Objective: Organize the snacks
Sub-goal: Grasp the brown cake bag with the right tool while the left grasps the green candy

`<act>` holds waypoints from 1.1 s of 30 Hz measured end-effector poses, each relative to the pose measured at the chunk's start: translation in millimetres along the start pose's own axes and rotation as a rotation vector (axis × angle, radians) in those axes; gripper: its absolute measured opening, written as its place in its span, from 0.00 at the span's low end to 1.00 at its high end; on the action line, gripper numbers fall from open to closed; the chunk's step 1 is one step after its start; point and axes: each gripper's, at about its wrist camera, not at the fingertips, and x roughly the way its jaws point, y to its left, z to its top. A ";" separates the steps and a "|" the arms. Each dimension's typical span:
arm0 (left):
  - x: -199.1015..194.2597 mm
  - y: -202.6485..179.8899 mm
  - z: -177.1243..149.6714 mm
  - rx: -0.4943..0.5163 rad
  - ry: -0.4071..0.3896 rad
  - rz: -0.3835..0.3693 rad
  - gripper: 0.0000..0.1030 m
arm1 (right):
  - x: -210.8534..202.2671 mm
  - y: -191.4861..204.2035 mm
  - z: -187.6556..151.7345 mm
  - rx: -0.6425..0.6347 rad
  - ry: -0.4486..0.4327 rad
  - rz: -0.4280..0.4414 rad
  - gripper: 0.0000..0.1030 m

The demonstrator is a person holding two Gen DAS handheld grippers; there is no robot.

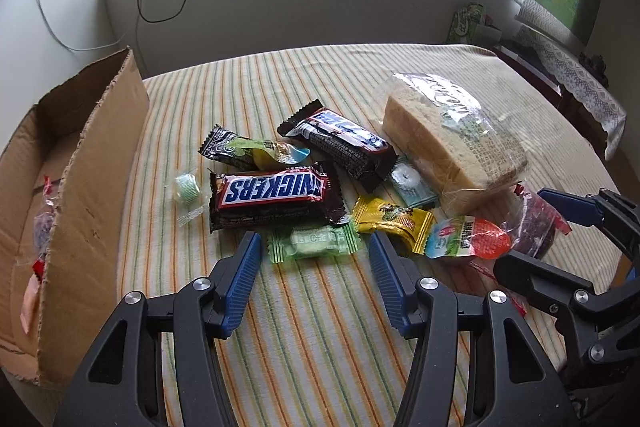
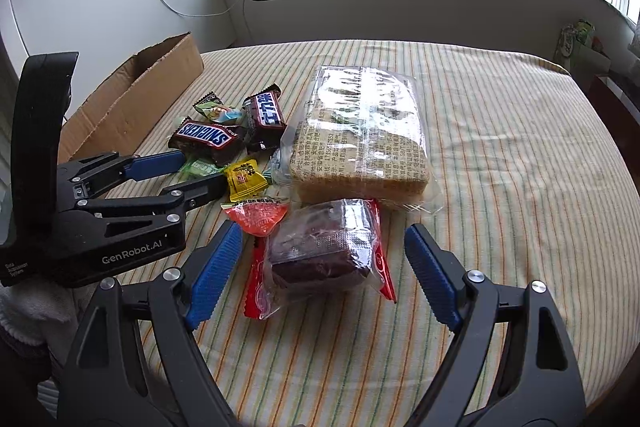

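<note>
Snacks lie piled on the striped cloth: a Snickers bar (image 1: 272, 195), a second dark bar (image 1: 340, 143), a green candy (image 1: 316, 241), a yellow candy (image 1: 394, 221), a red jelly cup (image 1: 468, 239) and a bagged bread loaf (image 1: 452, 143). My left gripper (image 1: 316, 259) is open, its jaws on either side of the green candy, just short of it. My right gripper (image 2: 324, 255) is open around a dark brown cake in a red-edged bag (image 2: 320, 251). The loaf (image 2: 360, 135) lies just behind it.
An open cardboard box (image 1: 92, 163) stands at the left with a few wrapped snacks inside. It also shows in the right wrist view (image 2: 136, 95). The left gripper's body (image 2: 120, 211) sits close on the right gripper's left. The table edge (image 1: 600, 163) runs at the right.
</note>
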 end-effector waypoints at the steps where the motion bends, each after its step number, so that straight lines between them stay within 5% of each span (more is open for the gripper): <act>1: 1.0 0.2 1.0 0.003 0.001 0.000 0.53 | 0.1 -1.2 0.1 0.003 0.000 0.002 0.83; 11: -0.5 -3.4 0.3 0.033 -0.015 -0.008 0.33 | 7.5 2.1 0.4 -0.017 0.010 -0.009 0.82; 14: -1.6 -3.9 -0.4 0.035 -0.021 -0.012 0.27 | 10.1 3.2 -1.5 -0.024 0.020 -0.016 0.66; 21: -5.0 1.5 -1.5 0.009 -0.030 -0.039 0.20 | 6.3 -5.0 -1.8 0.013 0.024 0.007 0.55; 23: -6.0 -0.2 -2.4 0.013 -0.036 -0.047 0.04 | 5.5 -6.4 -3.4 0.018 0.023 0.008 0.54; 33: -8.8 -1.2 -4.1 0.014 -0.050 -0.059 0.04 | -8.4 -17.2 -8.5 0.042 0.005 -0.016 0.53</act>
